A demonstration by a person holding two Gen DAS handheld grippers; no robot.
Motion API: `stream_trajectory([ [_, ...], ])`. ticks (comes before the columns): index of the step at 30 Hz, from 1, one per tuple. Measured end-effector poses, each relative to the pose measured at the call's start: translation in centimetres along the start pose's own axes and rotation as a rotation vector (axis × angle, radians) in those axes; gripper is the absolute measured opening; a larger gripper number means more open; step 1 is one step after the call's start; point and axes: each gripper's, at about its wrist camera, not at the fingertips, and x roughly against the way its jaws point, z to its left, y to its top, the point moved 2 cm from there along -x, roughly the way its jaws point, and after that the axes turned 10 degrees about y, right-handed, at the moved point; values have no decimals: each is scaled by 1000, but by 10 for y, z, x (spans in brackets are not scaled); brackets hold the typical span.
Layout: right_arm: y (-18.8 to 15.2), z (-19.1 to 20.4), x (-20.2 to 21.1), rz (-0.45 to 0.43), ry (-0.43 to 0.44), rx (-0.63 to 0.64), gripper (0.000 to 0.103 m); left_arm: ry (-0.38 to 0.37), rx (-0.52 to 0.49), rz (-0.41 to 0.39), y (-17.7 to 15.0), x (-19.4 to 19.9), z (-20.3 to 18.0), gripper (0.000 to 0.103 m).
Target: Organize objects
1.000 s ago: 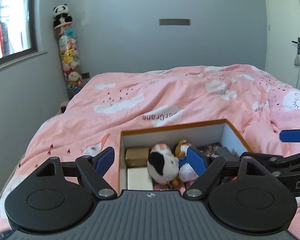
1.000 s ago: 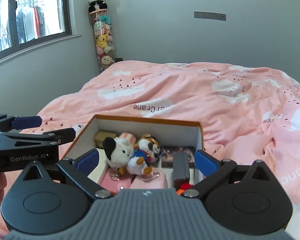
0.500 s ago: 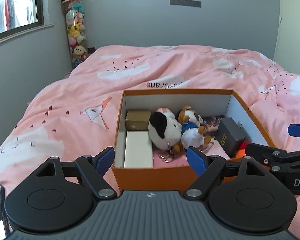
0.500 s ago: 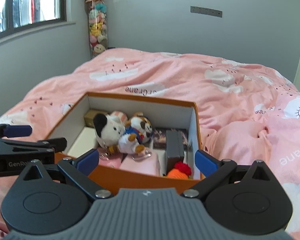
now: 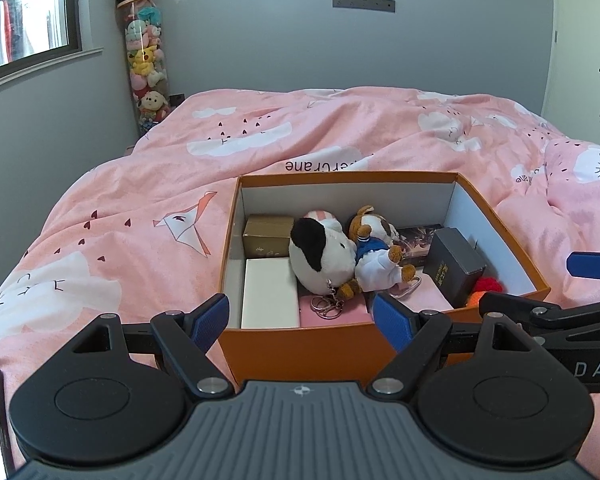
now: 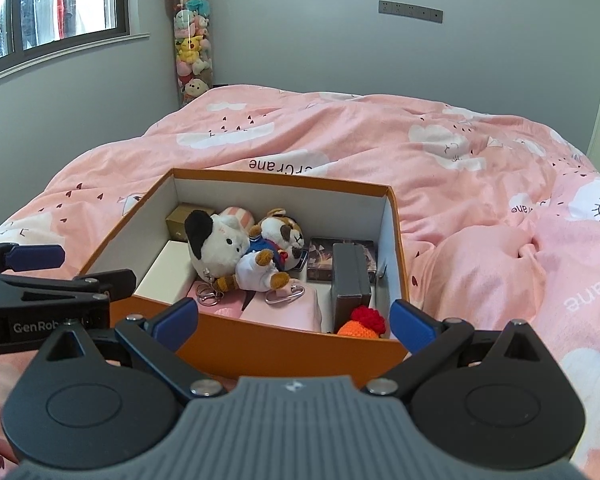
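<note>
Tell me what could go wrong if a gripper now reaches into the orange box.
1. The two plush toys, the black-and-white one and the brown-and-white one, lie pressed together, so fingers may grab both.
2. Their keyrings and carabiner could snag.
3. The orange box rests on a soft duvet, so pushing may tip it.

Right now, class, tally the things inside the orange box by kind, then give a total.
Plush toys: 2, a black-and-white one and a brown-and-white one.
Small boxes: 3, gold, white, dark grey.
Knitted orange-and-red toy: 1.
Dark printed flat pack: 1.
Pink flat items beneath: number unclear.
Total: 7 clearly countable.
</note>
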Motion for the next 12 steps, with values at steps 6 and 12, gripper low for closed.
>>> stream_trajectory([
  [6,-1,0,0,4,3,-3,102,-4,-3,-3,-1,1,0,95],
  [12,-1,0,-3,14,17,-13,102,-11,8,-9,0,1,2,95],
])
